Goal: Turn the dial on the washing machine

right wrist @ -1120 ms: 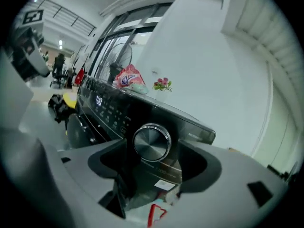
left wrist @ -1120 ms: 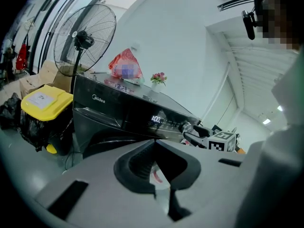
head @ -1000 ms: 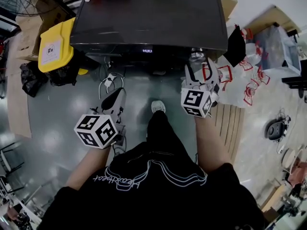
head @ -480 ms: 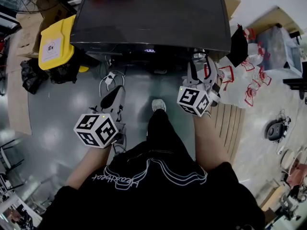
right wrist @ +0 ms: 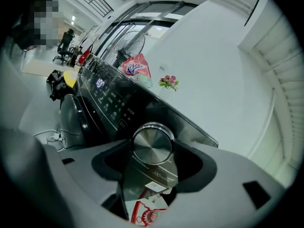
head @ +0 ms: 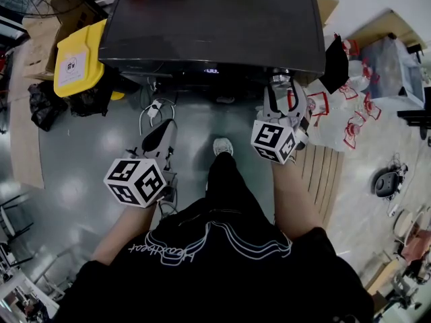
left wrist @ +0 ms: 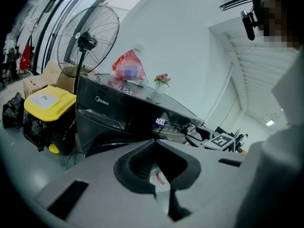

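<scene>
Dial (right wrist: pixel 152 145), round brushed-metal disc, pinched by right claw (right wrist: pixel 153 147)

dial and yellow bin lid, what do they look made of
Dial: looks like brushed metal, or metal-look plastic; silvery face with a fine sheen and a bright rim.
Yellow bin lid: probably moulded plastic; dull even colour, rounded edges.

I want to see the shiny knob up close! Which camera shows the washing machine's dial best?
The right gripper view: the dial sits big and round in the middle, facing the camera. The head view shows the dial only as a small bit; the left gripper view shows it tiny and far off.
</scene>
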The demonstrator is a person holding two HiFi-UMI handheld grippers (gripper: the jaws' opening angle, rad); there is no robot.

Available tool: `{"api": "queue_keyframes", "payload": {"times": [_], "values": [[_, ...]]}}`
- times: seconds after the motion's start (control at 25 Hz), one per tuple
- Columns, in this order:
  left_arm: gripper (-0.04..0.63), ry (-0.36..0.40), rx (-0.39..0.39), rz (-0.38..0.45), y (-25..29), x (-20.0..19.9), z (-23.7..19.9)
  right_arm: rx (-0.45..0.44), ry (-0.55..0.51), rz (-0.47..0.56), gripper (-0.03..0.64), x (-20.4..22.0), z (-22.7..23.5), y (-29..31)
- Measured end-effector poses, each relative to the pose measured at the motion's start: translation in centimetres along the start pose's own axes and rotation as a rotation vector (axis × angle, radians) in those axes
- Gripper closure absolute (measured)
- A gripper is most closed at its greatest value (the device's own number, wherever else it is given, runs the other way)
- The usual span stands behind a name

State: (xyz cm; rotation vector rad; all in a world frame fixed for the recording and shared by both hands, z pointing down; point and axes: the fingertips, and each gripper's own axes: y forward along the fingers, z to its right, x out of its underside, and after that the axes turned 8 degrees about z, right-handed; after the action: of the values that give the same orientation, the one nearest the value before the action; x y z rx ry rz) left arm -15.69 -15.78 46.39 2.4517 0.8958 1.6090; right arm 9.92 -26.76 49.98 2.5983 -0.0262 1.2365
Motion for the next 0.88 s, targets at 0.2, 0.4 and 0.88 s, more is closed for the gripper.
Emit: {"api": "queue_keyframes", "payload": {"times": [0.2, 0.4, 0.88], "values": [[0.589, 0.021, 0.011, 0.004, -0.5, -0.3, -0.1, 0.002, 0.094, -0.015, 0.341, 0.1, 0.2, 0.0], [0.589, 0.018, 0.006, 0.007, -1.1, -0.2, -0.6, -0.012, 0.275, -0.009, 0.337, 0.2, 0.3, 0.0], [0.589, 0.021, 0.016, 0.021, -1.5, -0.6, -0.7, -0.033, 0.584, -0.004, 0.336, 0.6, 0.7, 0.0]]}}
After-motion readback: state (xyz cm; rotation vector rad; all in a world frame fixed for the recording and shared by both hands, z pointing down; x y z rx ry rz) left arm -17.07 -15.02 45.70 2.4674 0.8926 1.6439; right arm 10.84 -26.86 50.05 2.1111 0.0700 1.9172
